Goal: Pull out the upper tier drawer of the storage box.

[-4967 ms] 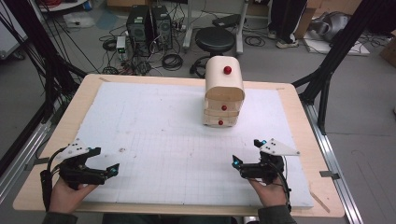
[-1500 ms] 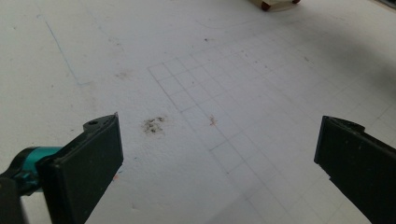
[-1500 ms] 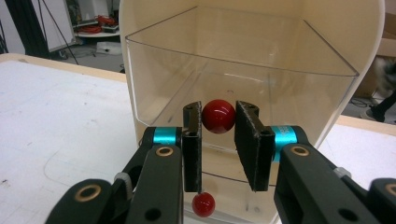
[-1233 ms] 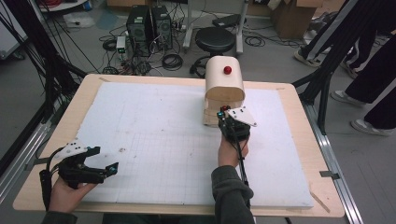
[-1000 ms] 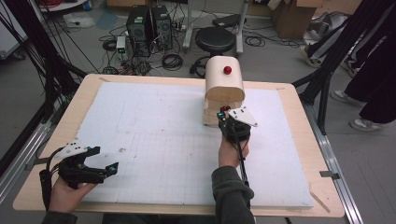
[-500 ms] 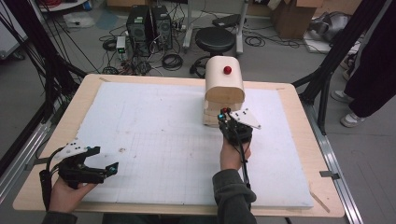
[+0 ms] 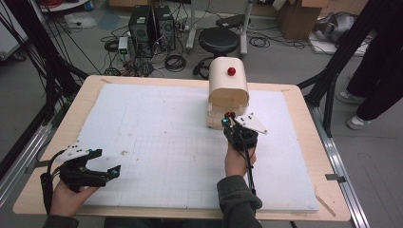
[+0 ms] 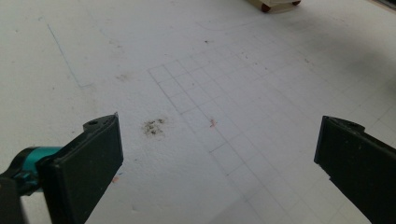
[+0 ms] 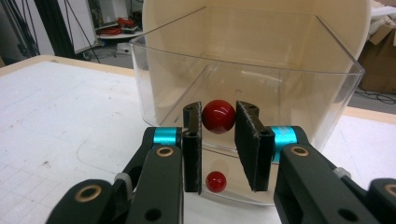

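Note:
A small pale wooden cabinet (image 7: 228, 88) with a rounded top and a red knob (image 7: 231, 71) stands at the back of the white gridded mat (image 7: 161, 123). My right gripper (image 7: 229, 118) is at its front, shut on the red knob (image 9: 218, 115) of a clear plastic drawer (image 9: 177, 70) that stands pulled out and looks empty. A second, smaller red knob (image 9: 215, 181) shows below it. My left gripper (image 7: 102, 164) rests near the mat's front left corner, its jaws wide open over bare mat (image 8: 219, 140), with nothing between them.
The cabinet's foot (image 8: 275, 3) lies far ahead of the left gripper. Behind the table are computer towers (image 7: 152, 21), a black stool (image 7: 218, 40) and cables. Black stand legs (image 7: 332, 80) flank the right side, where a person's legs (image 7: 375, 80) stand.
Five seconds ago the right gripper lay open at the front right; it has since closed on the drawer knob. Over the last second the right hand drew back slightly toward me. The left gripper stayed put.

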Demonstrator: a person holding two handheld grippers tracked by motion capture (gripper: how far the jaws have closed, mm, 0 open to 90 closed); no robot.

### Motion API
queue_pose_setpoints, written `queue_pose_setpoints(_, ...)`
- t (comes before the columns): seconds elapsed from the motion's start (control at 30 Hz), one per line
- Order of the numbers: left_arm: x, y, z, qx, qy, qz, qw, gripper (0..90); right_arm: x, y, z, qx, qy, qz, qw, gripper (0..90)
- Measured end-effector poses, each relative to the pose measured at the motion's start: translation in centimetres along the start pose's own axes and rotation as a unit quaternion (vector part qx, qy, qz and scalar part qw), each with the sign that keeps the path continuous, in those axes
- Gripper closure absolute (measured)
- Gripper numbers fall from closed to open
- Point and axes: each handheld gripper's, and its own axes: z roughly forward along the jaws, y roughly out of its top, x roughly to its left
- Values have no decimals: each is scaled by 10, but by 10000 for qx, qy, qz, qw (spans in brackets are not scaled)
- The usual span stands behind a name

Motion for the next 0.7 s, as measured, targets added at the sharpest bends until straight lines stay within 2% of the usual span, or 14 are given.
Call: queue_pose_setpoints(0.7, 0, 0, 0, -13, 25, -2, 10000, 17, 2, -2, -12, -35, 67, 19, 10000, 730)
